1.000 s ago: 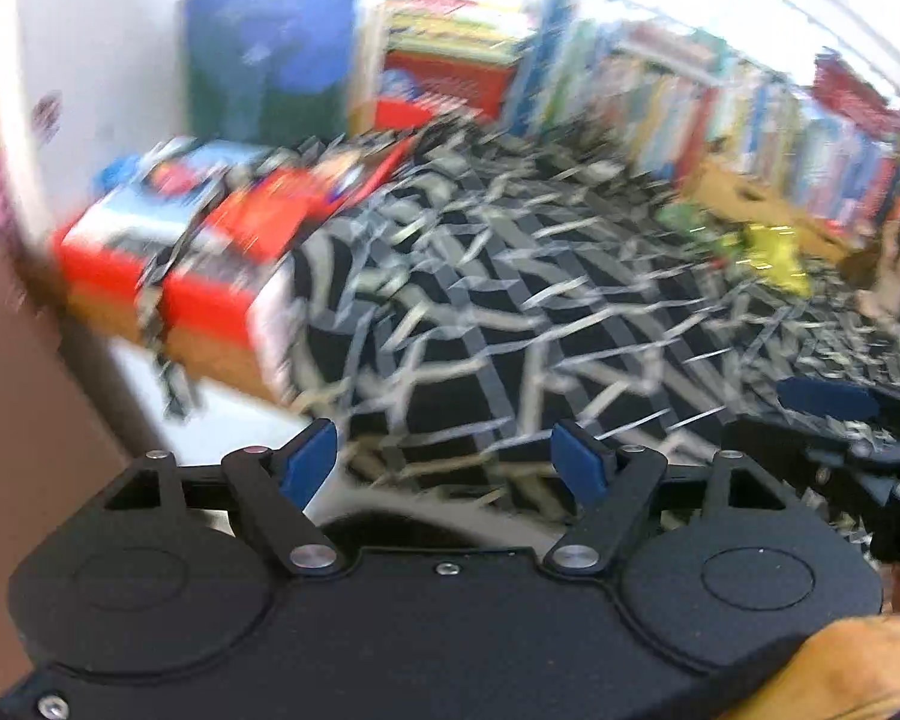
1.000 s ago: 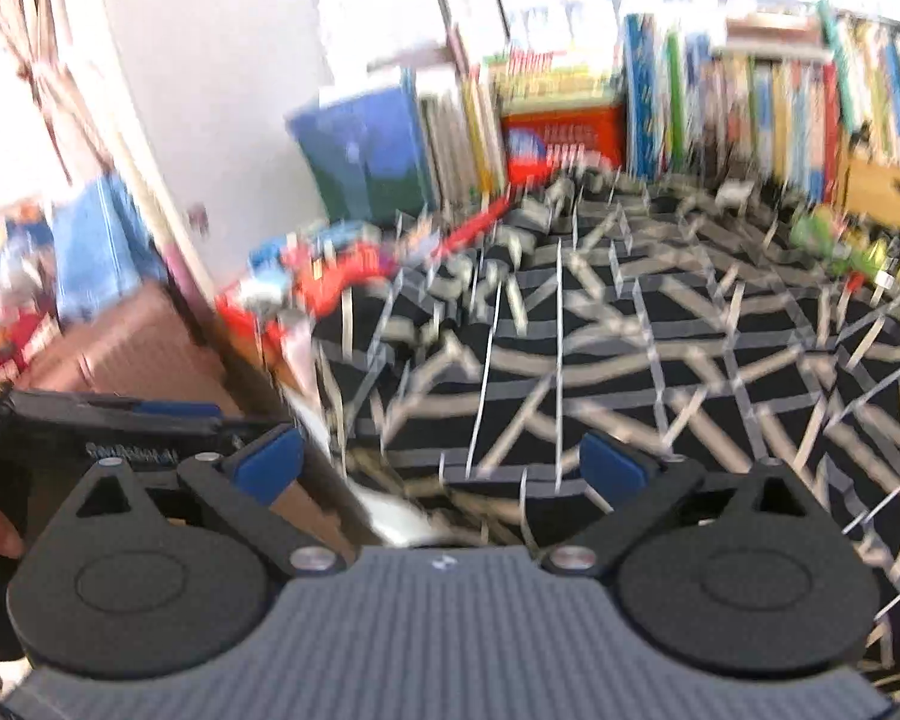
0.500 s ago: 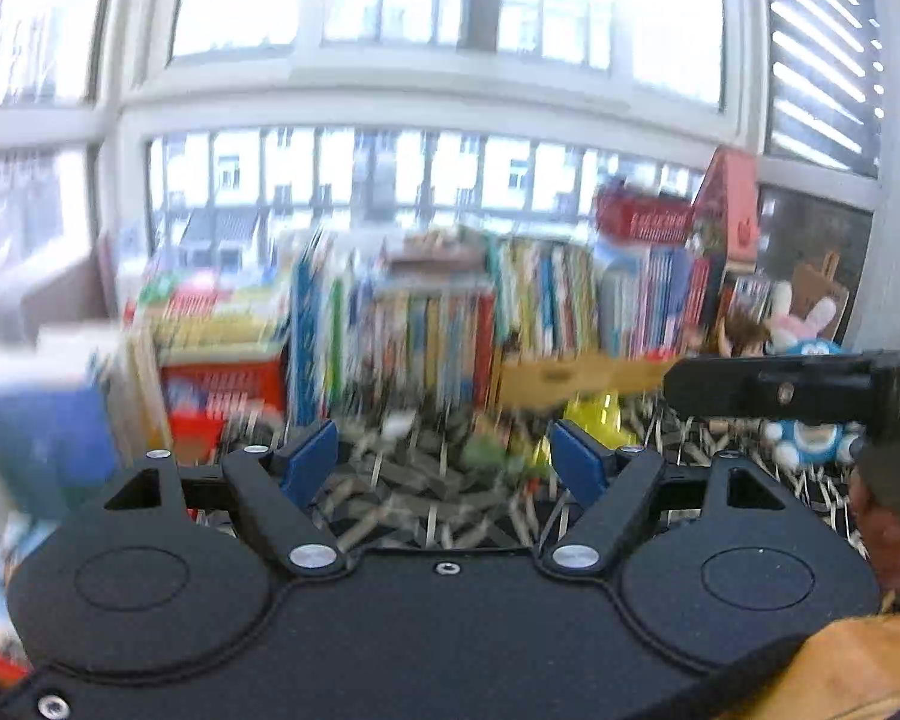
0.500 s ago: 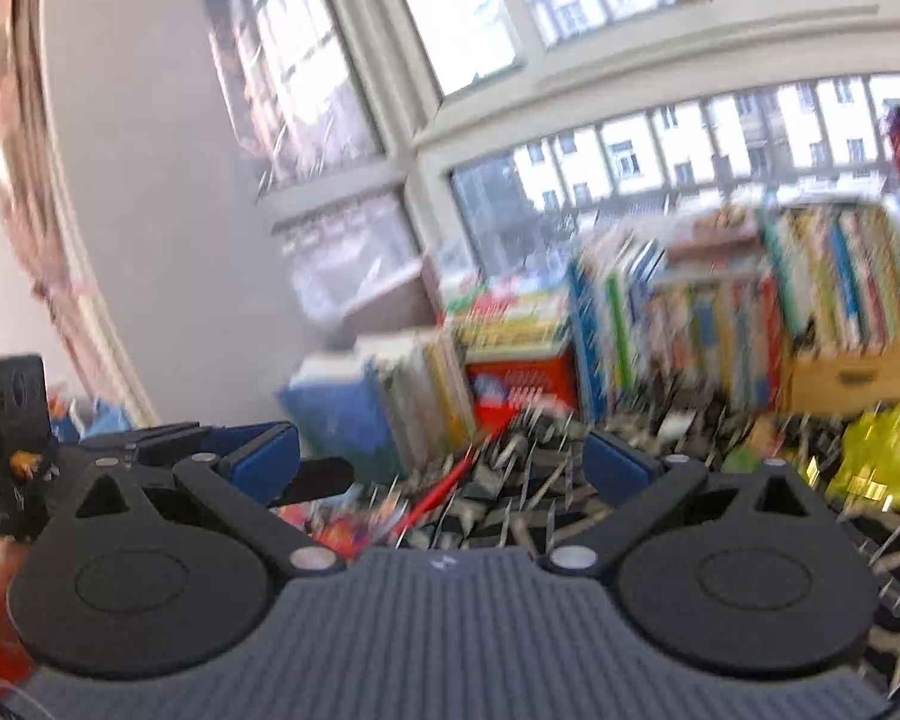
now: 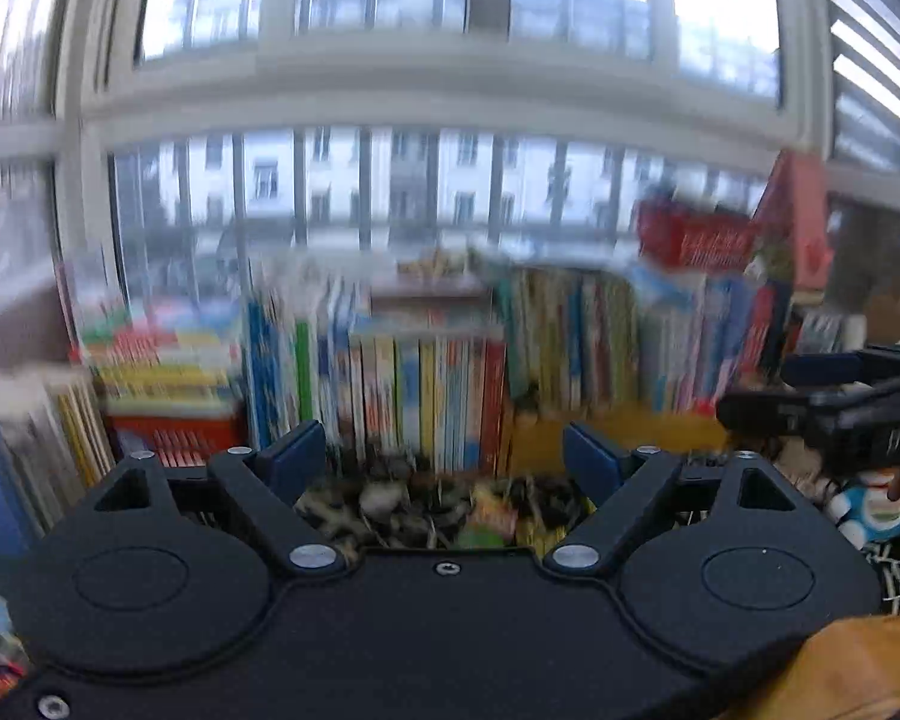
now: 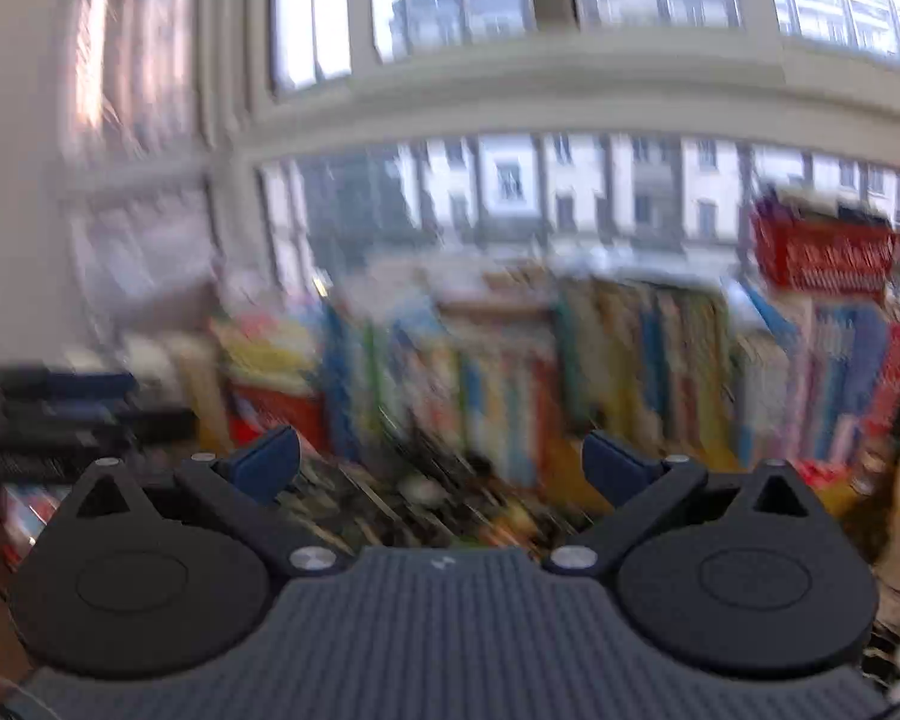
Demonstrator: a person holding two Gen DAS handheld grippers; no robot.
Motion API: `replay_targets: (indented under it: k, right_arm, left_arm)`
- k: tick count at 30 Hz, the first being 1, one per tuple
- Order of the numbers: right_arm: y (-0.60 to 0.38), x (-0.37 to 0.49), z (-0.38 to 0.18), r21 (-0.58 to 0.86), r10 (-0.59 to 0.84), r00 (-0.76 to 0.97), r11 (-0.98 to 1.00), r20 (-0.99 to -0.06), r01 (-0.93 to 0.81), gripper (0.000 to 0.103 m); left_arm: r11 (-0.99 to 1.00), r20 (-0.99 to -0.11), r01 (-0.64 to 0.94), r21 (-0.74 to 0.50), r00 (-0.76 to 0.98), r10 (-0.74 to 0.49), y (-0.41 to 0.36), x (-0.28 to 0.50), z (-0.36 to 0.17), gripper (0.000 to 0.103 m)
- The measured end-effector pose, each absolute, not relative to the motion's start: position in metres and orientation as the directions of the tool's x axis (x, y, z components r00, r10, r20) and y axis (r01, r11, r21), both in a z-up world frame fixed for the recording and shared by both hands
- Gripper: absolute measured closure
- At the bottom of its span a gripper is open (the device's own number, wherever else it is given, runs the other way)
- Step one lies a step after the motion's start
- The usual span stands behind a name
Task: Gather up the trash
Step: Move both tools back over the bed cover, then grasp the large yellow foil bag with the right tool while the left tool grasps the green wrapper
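**Both hand-held grippers raised and empty, trash ahead on the patterned cover**

You are holding the left hand-held gripper (image 5: 444, 459) with its blue pads set wide and nothing between them; its jaws have just been opening further, which reads as readying for a pick, not a release. Your right hand-held gripper (image 6: 441, 465) is also wide and empty. Each shows at the edge of the other's view, so you carry them side by side, both aimed at the far row of books (image 5: 450, 372) under the window (image 5: 426, 192).

The trash, as far as the blur allows, is the small heap of crumpled wrappers (image 5: 492, 516) lying on the black-and-white patterned cover (image 5: 897, 576), just near the foot of the books and low between the left gripper's pads in its view. In the right wrist view the same area is smeared, and I cannot pick out single pieces.

A blue-and-white toy (image 5: 867, 510) sits at the right by the cover; judge it as a keepsake, not litter.
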State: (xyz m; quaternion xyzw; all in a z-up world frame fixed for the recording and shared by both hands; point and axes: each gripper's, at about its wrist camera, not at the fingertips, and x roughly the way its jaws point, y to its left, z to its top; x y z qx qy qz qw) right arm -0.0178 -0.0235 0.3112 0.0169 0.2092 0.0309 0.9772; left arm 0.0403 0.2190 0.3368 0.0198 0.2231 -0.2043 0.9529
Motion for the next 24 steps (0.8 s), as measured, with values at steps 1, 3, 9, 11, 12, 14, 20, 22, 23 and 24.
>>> replay_targets:
  k: [1, 3, 9, 11, 12, 14, 20, 22, 23, 24]
  right_arm:
    - [-0.031, -0.009, 0.296, 0.031, 0.056, 0.894, 0.998, -0.445, -0.047, 0.000]
    - [-0.049, 0.010, 0.263, 0.018, 0.043, 0.854, 0.999, -0.518, -0.040, 0.000]
    - [-0.094, 0.051, 0.175, -0.010, -0.009, 0.770, 1.000, -0.639, 0.004, 0.000]
    - [-0.108, 0.057, 0.153, -0.030, -0.039, 0.779, 0.999, -0.626, 0.026, 0.000]
    - [-0.115, 0.063, 0.142, -0.038, -0.054, 0.787, 0.999, -0.614, 0.038, 0.000]
    - [-0.131, 0.073, 0.125, -0.044, -0.086, 0.786, 0.996, -0.612, 0.075, 0.000]
    - [-0.174, 0.114, 0.086, 0.049, -0.092, 0.730, 0.984, -0.677, 0.169, 0.000]
    - [-0.183, 0.125, 0.075, 0.084, -0.092, 0.719, 0.975, -0.689, 0.205, 0.000]
    - [-0.186, 0.130, 0.071, 0.093, -0.102, 0.711, 0.969, -0.696, 0.230, 0.000]
    - [-0.190, 0.135, 0.065, 0.098, -0.115, 0.699, 0.961, -0.706, 0.257, 0.000]
  left_arm:
    - [0.916, -0.457, 0.397, -0.057, 0.805, -0.377, 0.213, 0.047, 0.322, 0.016]
    - [0.920, -0.507, 0.387, -0.058, 0.783, -0.361, 0.194, 0.067, 0.293, 0.013]
    - [0.920, -0.645, 0.381, -0.087, 0.682, -0.344, 0.138, 0.126, 0.207, 0.005]
    - [0.918, -0.668, 0.380, -0.111, 0.655, -0.352, 0.125, 0.144, 0.180, 0.005]
    - [0.918, -0.677, 0.380, -0.114, 0.647, -0.351, 0.117, 0.155, 0.166, 0.005]
    - [0.924, -0.701, 0.366, -0.108, 0.631, -0.332, 0.102, 0.175, 0.139, 0.005]
    - [0.952, -0.817, 0.245, -0.182, 0.501, -0.285, 0.075, 0.214, 0.070, 0.009]
    - [0.961, -0.835, 0.207, -0.184, 0.482, -0.264, 0.070, 0.218, 0.057, 0.009]
    - [0.963, -0.841, 0.192, -0.191, 0.473, -0.262, 0.068, 0.219, 0.053, 0.009]
    - [0.962, -0.843, 0.180, -0.205, 0.467, -0.267, 0.066, 0.221, 0.049, 0.009]
